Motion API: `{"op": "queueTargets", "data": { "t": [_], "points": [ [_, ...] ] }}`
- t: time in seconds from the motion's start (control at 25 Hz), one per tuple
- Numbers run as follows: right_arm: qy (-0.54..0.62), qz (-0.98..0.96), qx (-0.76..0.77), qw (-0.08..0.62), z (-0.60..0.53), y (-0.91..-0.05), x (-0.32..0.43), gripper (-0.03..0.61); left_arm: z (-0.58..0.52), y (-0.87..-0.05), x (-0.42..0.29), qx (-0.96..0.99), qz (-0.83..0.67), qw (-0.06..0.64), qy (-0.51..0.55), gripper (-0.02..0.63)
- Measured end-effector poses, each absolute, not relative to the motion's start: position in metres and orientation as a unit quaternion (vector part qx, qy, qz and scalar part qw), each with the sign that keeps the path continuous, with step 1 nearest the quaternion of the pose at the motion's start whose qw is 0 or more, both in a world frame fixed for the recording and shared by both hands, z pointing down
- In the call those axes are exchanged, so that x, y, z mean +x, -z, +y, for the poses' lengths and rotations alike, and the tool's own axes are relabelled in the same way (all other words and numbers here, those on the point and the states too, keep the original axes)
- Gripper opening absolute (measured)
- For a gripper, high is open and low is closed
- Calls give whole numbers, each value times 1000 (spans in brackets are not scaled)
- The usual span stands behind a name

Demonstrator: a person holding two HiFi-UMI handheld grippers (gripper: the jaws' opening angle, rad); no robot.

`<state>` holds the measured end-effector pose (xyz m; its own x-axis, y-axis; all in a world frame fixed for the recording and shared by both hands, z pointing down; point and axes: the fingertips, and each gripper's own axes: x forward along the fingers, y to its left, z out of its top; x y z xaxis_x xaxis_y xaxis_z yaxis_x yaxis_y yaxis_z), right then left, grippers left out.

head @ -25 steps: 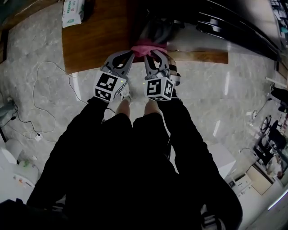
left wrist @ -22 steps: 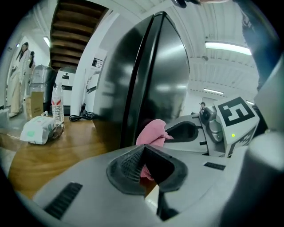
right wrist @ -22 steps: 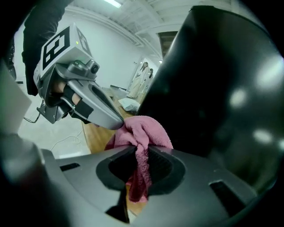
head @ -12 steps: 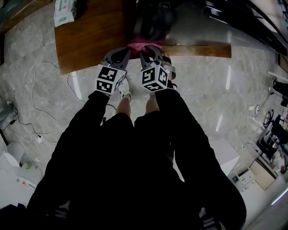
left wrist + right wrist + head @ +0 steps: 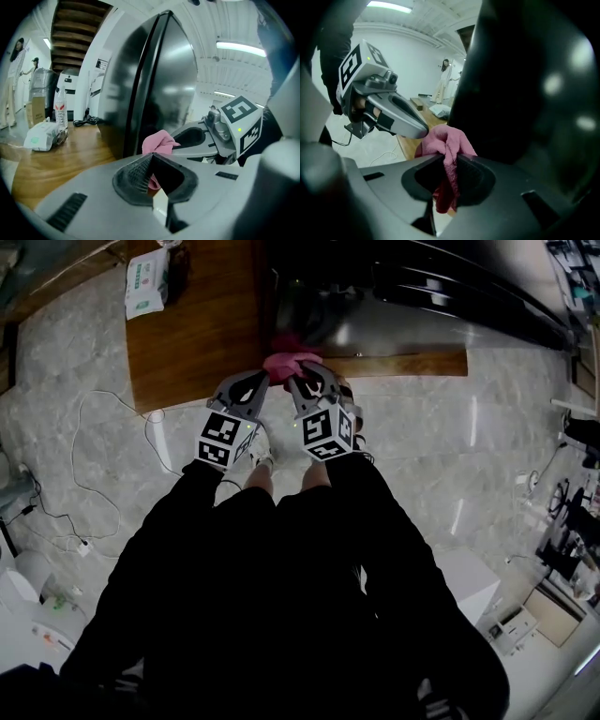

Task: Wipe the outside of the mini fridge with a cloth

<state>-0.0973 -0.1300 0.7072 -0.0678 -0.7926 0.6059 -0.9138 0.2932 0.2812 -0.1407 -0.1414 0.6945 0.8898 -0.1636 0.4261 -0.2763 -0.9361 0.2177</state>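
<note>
At the far left I see a pack of tissues [image 5: 148, 279] lying on the wooden tabletop [image 5: 197, 334], well apart from the work. Further in, my left gripper [image 5: 262, 377] points at the table's near edge. Its tongs are pressed together at the tips, and I see nothing pinched between them. The pink cloth [image 5: 291, 362] shows just beyond those tips. It sits bunched up at the near left corner of the mini fridge [image 5: 375, 315], above the table edge. My right gripper [image 5: 296, 381] comes in just beside the left one, the two almost tip to tip. Its tongs are pinching the cloth, with a fold hanging down between them. The fridge's dark, glossy side fills the right of the right gripper view, and the cloth lies close against it.
</note>
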Motion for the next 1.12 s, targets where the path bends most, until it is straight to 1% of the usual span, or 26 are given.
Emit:
{"op": "queueTargets", "data": {
  "t": [0.28,0.56,0.64,0.76,0.88,1.12],
  "points": [
    [0,-696,643,320,-88,-578,-83,71,-97,-580,-127,985,-46,97,-134,6],
    [35,-642,703,305,-38,-490,-44,71,-57,-473,-89,997,15,46,-63,6],
    [55,-624,719,301,-26,-468,-30,74,-48,-453,-77,998,27,34,-52,6],
    [81,-593,754,271,-10,-435,-3,74,-38,-425,-55,998,40,22,-38,6],
    [97,-570,775,257,5,-412,30,74,-28,-406,-29,999,39,16,-30,6],
    [145,-553,798,190,27,-367,104,74,-1,-372,34,999,29,12,-19,6]
  ]
}}
